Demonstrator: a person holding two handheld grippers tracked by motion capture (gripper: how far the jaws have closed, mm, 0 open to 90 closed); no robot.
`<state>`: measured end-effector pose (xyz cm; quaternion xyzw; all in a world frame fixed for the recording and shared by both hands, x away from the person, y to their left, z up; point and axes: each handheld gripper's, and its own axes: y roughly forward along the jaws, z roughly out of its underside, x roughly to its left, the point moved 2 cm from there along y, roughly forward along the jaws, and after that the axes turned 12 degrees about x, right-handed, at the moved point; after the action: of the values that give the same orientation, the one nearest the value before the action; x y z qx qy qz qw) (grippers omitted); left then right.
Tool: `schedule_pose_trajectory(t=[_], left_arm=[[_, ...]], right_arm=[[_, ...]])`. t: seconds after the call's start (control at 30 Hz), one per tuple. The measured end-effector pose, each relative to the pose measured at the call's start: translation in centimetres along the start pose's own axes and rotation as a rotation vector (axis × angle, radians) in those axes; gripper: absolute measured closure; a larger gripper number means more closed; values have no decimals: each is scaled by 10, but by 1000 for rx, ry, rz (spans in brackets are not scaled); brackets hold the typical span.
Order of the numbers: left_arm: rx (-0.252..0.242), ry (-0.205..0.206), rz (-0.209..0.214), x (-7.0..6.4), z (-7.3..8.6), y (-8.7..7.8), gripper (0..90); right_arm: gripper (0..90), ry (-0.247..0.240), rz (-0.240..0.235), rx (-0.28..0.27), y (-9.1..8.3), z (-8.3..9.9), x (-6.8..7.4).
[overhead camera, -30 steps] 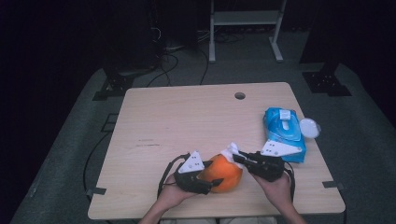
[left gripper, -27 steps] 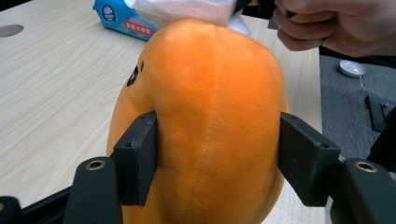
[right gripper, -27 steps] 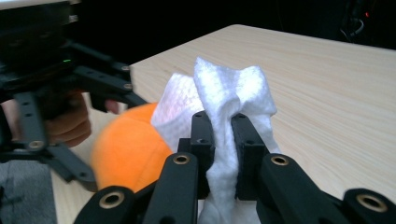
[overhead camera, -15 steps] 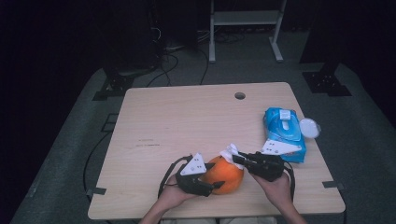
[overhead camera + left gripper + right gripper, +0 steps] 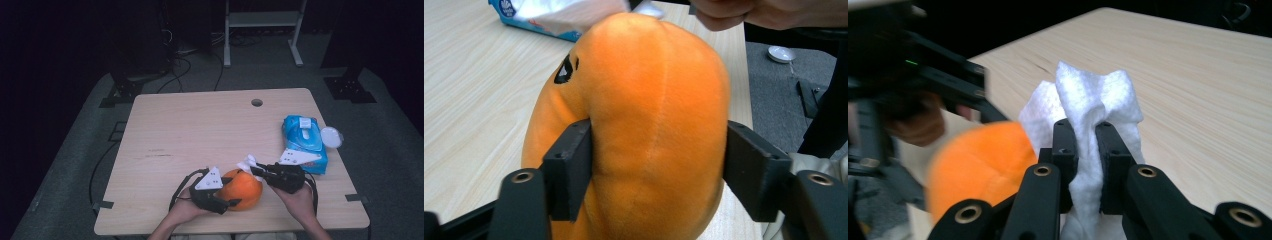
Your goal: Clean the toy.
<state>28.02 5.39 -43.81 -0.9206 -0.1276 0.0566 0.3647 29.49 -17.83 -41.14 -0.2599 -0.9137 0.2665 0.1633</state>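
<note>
An orange plush toy (image 5: pixel 241 189) with a black eye patch (image 5: pixel 565 69) sits near the table's front edge. My left gripper (image 5: pixel 231 202) is shut on the toy (image 5: pixel 649 125), one jaw pressed into each side. My right gripper (image 5: pixel 253 170) is shut on a crumpled white wipe (image 5: pixel 1088 107), which it holds against the toy's top right (image 5: pixel 978 165). In the high view the wipe (image 5: pixel 247 162) shows as a white tuft just above the toy.
A blue pack of wipes (image 5: pixel 304 141) lies at the table's right side, with a white round lid (image 5: pixel 331 136) beside it. A cable hole (image 5: pixel 256 102) is at the far edge. The light wooden table (image 5: pixel 200 130) is bare at left and centre.
The right gripper with the wipe has shifted slightly over the toy's top. The left gripper and toy stay almost still.
</note>
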Motion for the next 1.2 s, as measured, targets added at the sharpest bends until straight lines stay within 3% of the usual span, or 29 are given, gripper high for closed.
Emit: schedule_pose_trajectory(t=[0.07,0.1,0.13,0.17,0.2,0.33,0.37,0.47,0.6,0.67,0.73,0.83,0.87,0.97,1.03,1.07,1.1,1.2], left_arm=[[-2,-16,-1,1,0,0,266],[-12,-55,0,4,-1,1,248],[-12,-55,0,4,-1,1,218],[-4,-82,-1,5,-2,2,192],[-9,-105,5,7,-1,1,192],[-9,-105,-5,8,0,0,238],[-18,-113,-9,9,0,-1,253],[-28,-121,-11,11,1,-2,309],[-42,-124,-30,12,1,-2,376],[-53,-128,-48,11,0,-2,395],[-70,-126,-62,10,0,-7,445],[-86,-138,-58,11,0,-10,468],[-98,-143,-65,12,-1,-13,472],[-116,-155,-75,14,0,-17,475],[-128,-154,-99,15,-2,-21,475],[-128,-142,-132,14,-3,-23,475],[-119,-136,-162,12,-4,-22,475],[-89,-131,-191,10,-4,-19,474]], right_arm=[[805,-45,-38,-22,0,-7,14],[805,-61,-53,-23,0,-9,19],[805,-61,-53,-23,0,-9,19],[804,-118,-46,-7,5,-12,32],[804,-132,-38,-4,7,-12,33],[804,-78,-46,-15,5,-8,19],[804,-31,-4,-12,1,-1,3],[804,17,5,-22,-4,5,-6],[803,-10,-22,-41,-2,-1,7],[804,-57,-61,-46,3,-8,23],[804,-111,-51,-31,8,-11,34],[803,-75,-63,-48,5,-10,25],[803,-28,-28,-61,0,-4,8],[802,29,10,-63,-5,2,-7],[802,35,9,-62,-6,3,-7],[802,23,7,-66,-6,2,-5],[801,-7,-23,-89,-3,-5,6],[801,-33,-76,-101,0,-10,14]])
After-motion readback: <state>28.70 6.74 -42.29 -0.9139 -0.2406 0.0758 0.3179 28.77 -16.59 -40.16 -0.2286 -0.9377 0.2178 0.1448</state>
